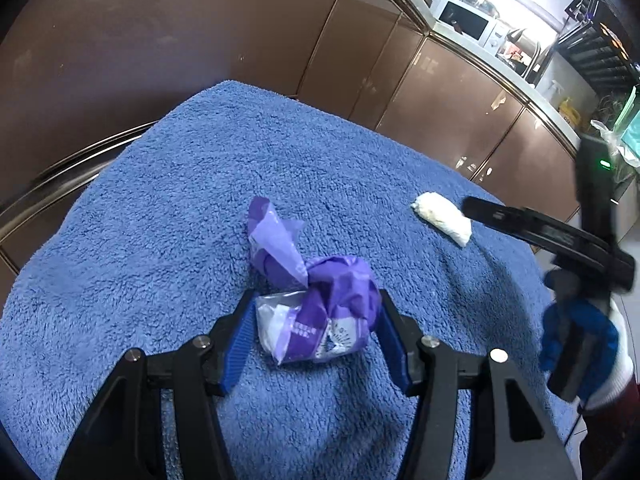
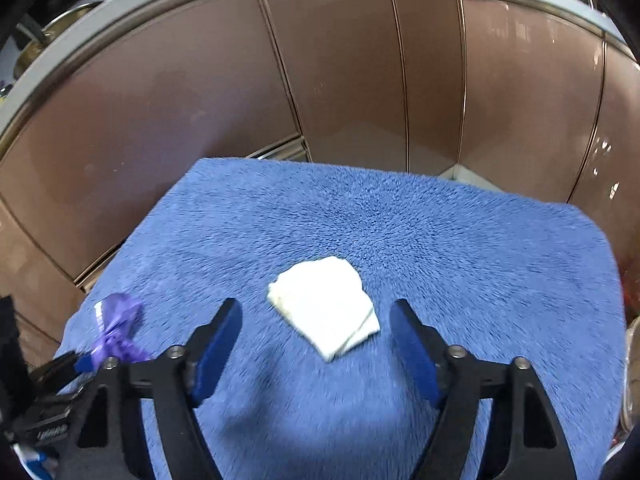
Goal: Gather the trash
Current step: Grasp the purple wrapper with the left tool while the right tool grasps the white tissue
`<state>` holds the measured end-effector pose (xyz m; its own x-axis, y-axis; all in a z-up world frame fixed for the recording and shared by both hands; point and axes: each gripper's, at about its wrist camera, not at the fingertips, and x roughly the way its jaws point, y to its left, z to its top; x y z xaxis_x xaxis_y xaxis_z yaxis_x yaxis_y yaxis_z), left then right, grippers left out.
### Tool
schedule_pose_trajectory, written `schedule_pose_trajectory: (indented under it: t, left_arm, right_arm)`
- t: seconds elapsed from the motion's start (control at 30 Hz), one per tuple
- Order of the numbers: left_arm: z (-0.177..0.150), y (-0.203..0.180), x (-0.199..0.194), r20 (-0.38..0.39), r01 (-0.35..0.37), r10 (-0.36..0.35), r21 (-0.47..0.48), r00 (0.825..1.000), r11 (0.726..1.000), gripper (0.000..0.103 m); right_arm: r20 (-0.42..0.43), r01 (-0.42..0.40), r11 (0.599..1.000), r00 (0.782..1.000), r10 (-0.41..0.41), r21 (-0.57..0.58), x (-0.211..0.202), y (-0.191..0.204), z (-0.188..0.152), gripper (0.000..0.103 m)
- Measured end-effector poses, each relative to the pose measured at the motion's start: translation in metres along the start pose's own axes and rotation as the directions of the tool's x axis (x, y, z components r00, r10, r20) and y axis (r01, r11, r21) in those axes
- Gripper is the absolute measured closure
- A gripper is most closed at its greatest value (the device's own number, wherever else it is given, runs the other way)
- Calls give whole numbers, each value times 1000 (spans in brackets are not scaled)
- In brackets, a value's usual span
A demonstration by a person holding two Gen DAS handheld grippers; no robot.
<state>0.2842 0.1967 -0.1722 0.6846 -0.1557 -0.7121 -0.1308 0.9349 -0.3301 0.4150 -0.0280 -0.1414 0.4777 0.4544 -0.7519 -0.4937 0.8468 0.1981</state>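
The left tongs stand wide, straddling the crumpled purple wrapper on the blue towel without pinching it yet. The right tongs are also wide, with the folded white tissue between the tips. Both pieces are light: a closing pad could nudge them aside or snag towel pile. Towel edges lie well clear, and the 2 tools sit near each other.

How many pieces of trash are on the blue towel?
2. A purple wrapper lies between the open left gripper's fingers; a white tissue lies ahead of the open right gripper. The near edge is hidden.
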Motion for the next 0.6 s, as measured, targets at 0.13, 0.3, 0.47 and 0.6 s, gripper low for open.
schedule_pose_trajectory:
  t: [0.13,0.3,0.47,0.6]
  left_arm:
    - [-1,-1,0,7,-6,6,0,1000,1000,51]
    - [-7,-3,-2,13,-10,10,-2,1000,1000,52]
    - [-9,-1,-5,20,2,-1,-16,1000,1000,53]
    - [-10,3,-8,26,4,-4,-20,1000,1000,55]
  right_arm:
    - [-34,20,1000,999,-21,-16,17,-2,3,42]
    - [-66,47,997,997,-51,-64,26,7,0,57]
    - [-66,59,994,996,-66,-96,19,17,-4,85]
    - [-47,56,993,997,-61,-105,3,26,-11,88]
